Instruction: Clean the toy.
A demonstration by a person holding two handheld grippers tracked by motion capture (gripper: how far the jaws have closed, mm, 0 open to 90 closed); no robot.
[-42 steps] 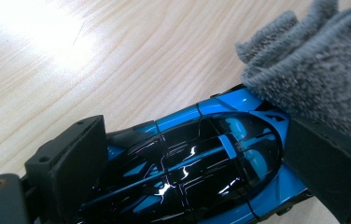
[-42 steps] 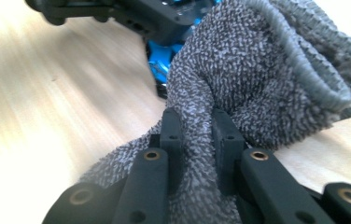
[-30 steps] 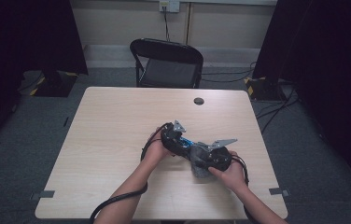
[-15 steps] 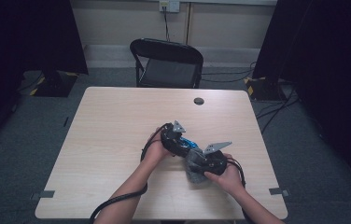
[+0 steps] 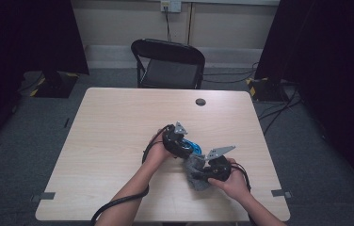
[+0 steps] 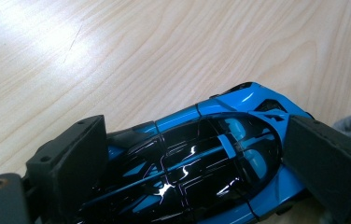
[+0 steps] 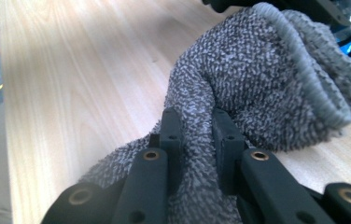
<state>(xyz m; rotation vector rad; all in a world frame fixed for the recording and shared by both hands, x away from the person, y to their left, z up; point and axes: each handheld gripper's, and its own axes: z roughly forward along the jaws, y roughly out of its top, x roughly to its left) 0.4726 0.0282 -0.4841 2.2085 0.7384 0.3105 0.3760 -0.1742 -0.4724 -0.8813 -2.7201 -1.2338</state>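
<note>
Blue toy car (image 6: 197, 158) clamped in left hand-held gripper (image 6: 197, 172), grey cloth (image 7: 257, 84) pinched by right hand-held gripper (image 7: 197, 126)

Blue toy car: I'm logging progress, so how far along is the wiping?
Done: the left tool is clamped on the blue toy car, and the right tool pinches the grey cloth. In hand: the cloth lies beside the car. Left: probably the wiping; how much is done cannot be told.
</note>
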